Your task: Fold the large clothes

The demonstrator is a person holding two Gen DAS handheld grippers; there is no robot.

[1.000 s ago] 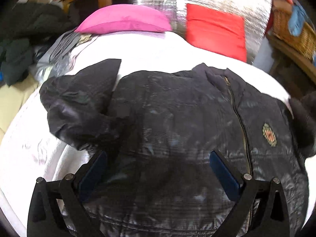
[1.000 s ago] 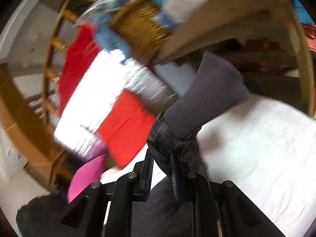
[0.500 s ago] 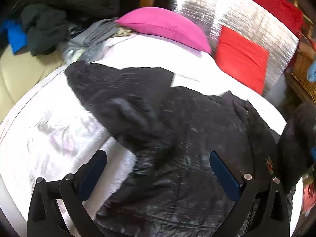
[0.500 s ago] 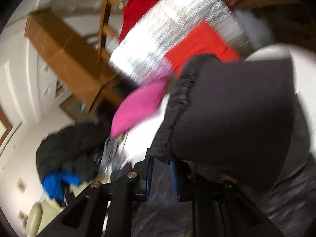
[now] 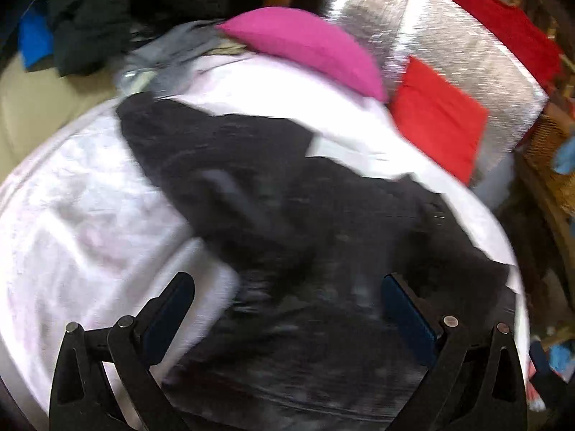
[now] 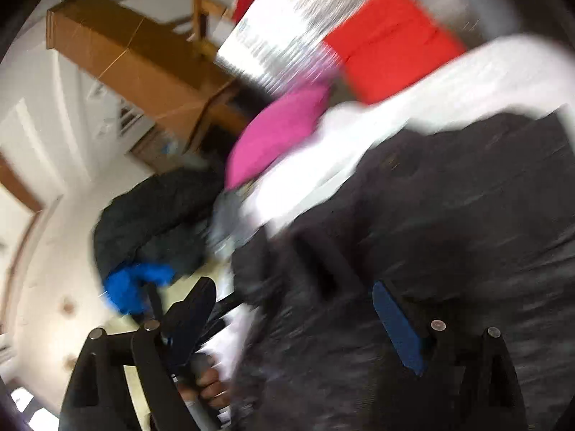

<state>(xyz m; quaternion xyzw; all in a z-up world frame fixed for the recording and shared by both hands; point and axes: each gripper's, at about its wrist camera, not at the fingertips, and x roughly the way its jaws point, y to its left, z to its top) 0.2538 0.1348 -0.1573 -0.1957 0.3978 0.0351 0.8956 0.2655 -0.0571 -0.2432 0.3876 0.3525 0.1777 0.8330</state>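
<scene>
A large black jacket (image 5: 287, 215) lies spread on the white bed sheet (image 5: 90, 222), one sleeve reaching up and to the left. My left gripper (image 5: 287, 283) hovers open over the jacket's lower part, with nothing pinched between its blue pads. In the right wrist view the same jacket (image 6: 449, 215) fills the right side, blurred. My right gripper (image 6: 293, 287) is opening its jaws wide; dark jacket fabric lies under and between them, but the pads do not press on it. A person's hand (image 6: 212, 388) shows low down beside the left finger.
A pink pillow (image 5: 305, 43) and a red cushion (image 5: 438, 111) sit at the head of the bed against a silver quilted panel (image 5: 460, 54). A pile of dark and blue clothes (image 5: 82, 25) lies on a beige seat at left. A wicker basket (image 5: 546, 143) stands at right.
My right gripper swung left across the bed with the grey-cuffed sleeve, then let it go and opened wide. The left wrist view shifted left; its gripper stayed open.
</scene>
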